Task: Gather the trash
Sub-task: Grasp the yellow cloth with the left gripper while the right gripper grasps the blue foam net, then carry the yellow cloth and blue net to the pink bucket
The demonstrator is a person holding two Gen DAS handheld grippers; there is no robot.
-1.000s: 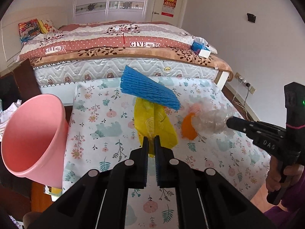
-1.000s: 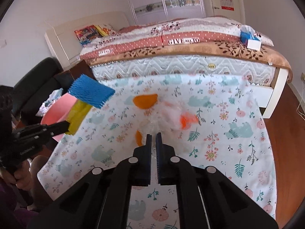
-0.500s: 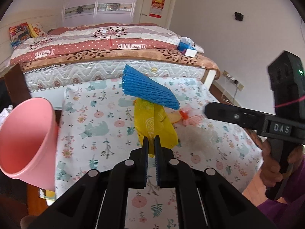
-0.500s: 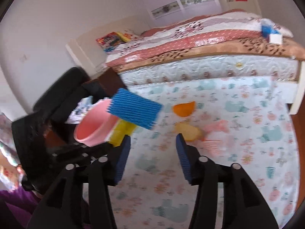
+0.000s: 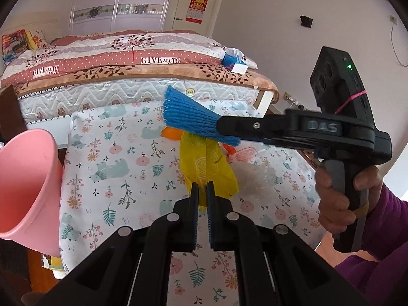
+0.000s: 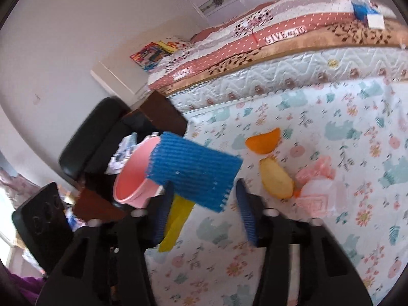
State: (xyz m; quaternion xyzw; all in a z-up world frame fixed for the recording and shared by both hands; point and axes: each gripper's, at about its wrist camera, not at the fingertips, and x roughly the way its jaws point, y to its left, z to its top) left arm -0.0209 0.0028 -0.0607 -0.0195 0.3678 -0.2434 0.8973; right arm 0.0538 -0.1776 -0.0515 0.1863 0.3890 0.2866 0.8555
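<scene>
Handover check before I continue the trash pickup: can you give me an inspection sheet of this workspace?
Surface: floral cloth.
Job's things: yellow wrapper with blue foam net at its top; pink bin at left.
Clutter: orange peel, pink wrapper, clear plastic on cloth.
Grippers: left gripper shut on yellow wrapper; right gripper open, jaws have just been closing, net between them.
Cables: wall cable, far right.
Surroundings: bed, dark chair.

Even, bright daylight filled the room; shadows were soft, with no harsh glare. Both views showed strong fisheye bending and dark vignetted corners. Left wrist view was sharp. Right wrist view was motion-blurred throughout, colours slightly washed.
</scene>
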